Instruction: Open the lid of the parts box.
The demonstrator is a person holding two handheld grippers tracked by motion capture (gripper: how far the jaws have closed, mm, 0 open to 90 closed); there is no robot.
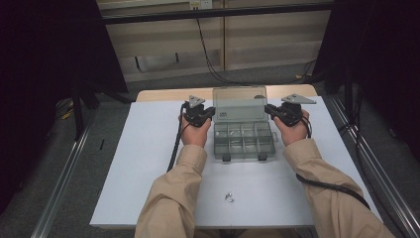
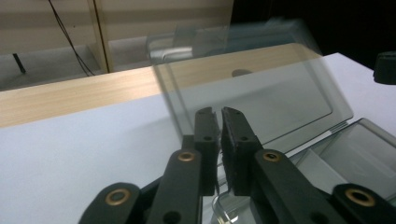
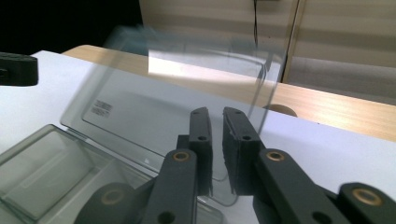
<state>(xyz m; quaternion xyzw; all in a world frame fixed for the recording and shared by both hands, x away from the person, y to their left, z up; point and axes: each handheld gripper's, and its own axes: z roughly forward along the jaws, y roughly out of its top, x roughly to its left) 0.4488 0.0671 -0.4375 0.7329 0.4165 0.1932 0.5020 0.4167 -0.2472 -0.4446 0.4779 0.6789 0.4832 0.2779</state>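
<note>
Compartment box (image 1: 243, 139) at table (image 1: 148, 163) centre, clear lid (image 1: 239, 101) raised upright. Left gripper (image 1: 210, 113) & right gripper (image 1: 269, 109) flank it — jaws near-closed, each apparently pinching a lid edge. Risk: uneven pull twists lid hinge, or thin plastic slips out — lid drops.

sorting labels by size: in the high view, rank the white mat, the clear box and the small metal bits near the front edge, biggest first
1. white mat
2. clear box, lid open
3. metal bits, by far the smallest
</note>
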